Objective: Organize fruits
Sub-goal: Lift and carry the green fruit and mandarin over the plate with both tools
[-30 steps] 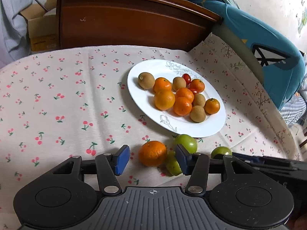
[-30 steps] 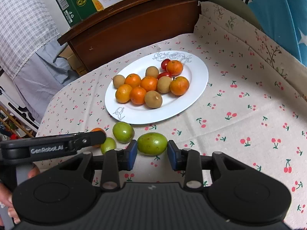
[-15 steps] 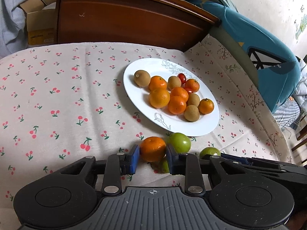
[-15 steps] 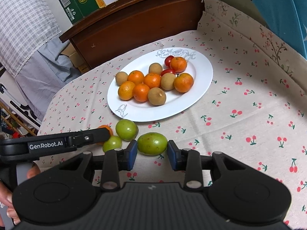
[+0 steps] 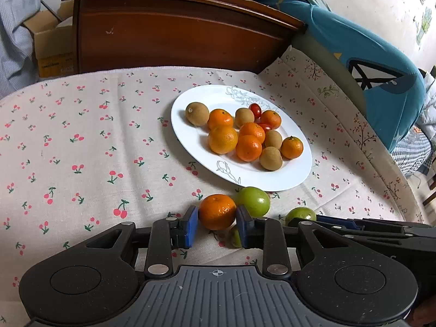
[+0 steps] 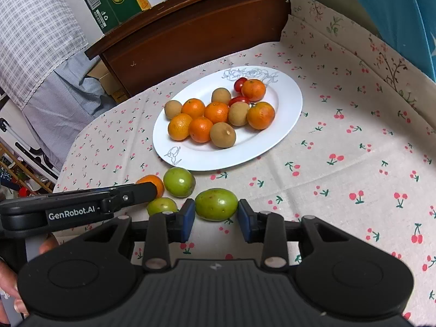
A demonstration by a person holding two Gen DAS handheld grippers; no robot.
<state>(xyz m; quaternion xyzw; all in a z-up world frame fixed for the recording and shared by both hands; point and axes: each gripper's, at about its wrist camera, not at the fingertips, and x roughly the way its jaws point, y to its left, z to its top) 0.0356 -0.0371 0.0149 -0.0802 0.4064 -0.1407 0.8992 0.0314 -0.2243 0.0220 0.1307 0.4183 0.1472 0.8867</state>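
My left gripper (image 5: 216,225) is shut on an orange mandarin (image 5: 217,212) lying on the cherry-print cloth just in front of the white plate (image 5: 190,147). My right gripper (image 6: 216,218) is shut on an oval green fruit (image 6: 216,204), also on the cloth near the plate (image 6: 207,159). The plate holds several mandarins, brown round fruits and two cherry tomatoes. A round green fruit (image 6: 179,182) and a smaller green fruit (image 6: 161,206) lie between the two grippers. In the right wrist view the left gripper's finger (image 6: 136,192) hides most of the mandarin (image 6: 152,181).
A dark wooden headboard (image 5: 177,35) stands behind the table, with a cardboard box (image 5: 51,51) to its left. Blue fabric (image 5: 381,62) drapes over the seat at the right. A person's hand (image 6: 11,294) holds the left gripper's handle.
The left gripper's jaws came together from wide open onto the mandarin. The right gripper stayed shut on the green fruit and did not move.
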